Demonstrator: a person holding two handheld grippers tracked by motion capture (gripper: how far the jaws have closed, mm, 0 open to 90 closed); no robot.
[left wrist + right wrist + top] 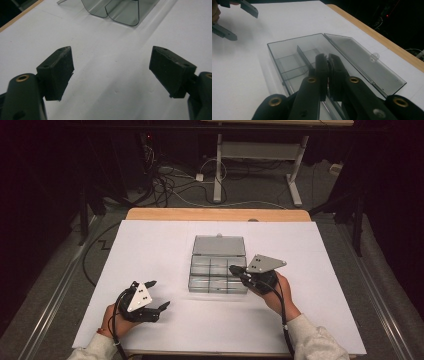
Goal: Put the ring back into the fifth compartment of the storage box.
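Note:
A clear grey compartment box (pixel 218 276) lies in the middle of the white sheet (pixel 150 245), its lid (pixel 219 246) folded open and flat on the far side. My right gripper (pixel 234 269) is shut at the box's right edge, its tips over the compartments; in the right gripper view the right gripper (pixel 327 58) has its pads pressed together above the box (pixel 287 62) and lid (pixel 362 62), with nothing seen between them. My left gripper (pixel 159 294) rests open at the front left, apart from the box. The left gripper (pixel 111 67) has only bare sheet between its jaws.
The wooden table edge (pixel 215 214) shows beyond the sheet. Behind it stand a white desk frame (pixel 218 170) and loose cables (pixel 165 182) on the floor. The box compartments look empty. The other hand's left gripper (pixel 246 27) shows at the far left.

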